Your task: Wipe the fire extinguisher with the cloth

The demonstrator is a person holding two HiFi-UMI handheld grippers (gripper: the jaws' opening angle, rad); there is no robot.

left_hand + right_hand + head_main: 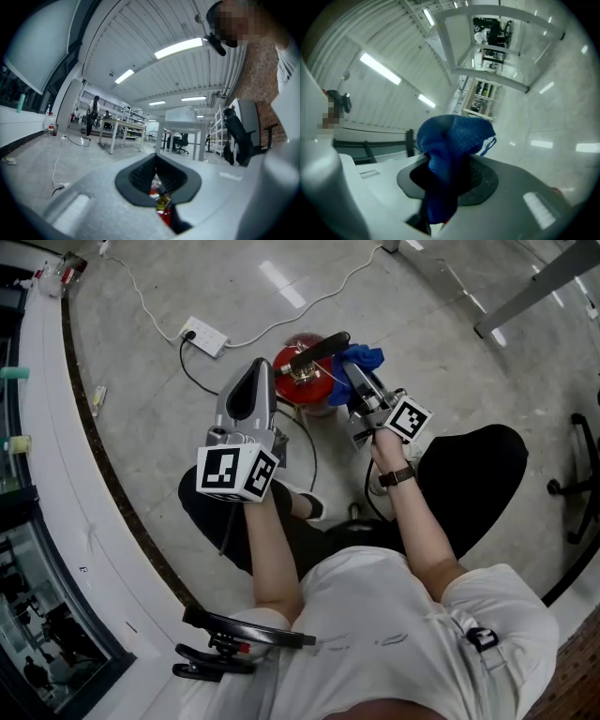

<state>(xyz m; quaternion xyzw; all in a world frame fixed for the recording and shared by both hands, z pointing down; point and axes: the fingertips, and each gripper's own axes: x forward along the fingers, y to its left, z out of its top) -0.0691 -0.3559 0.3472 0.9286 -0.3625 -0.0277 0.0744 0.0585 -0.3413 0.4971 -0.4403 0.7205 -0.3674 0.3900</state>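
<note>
A red fire extinguisher (305, 381) with a black handle (321, 350) stands on the floor in front of my knees. In the head view my right gripper (349, 376) is shut on a blue cloth (363, 360), which lies against the extinguisher's right side by the handle. The right gripper view shows the cloth (451, 136) bunched up out of the jaws. My left gripper (260, 367) is shut and empty, its tip just left of the extinguisher. Through the left jaws' narrow gap a bit of the red extinguisher (162, 213) shows.
A white power strip (204, 336) with a white cable lies on the floor behind the extinguisher, and black cables run beside it. A white ledge (56, 474) curves along the left. A chair base (574, 486) stands at the right, table legs (534, 292) at top right.
</note>
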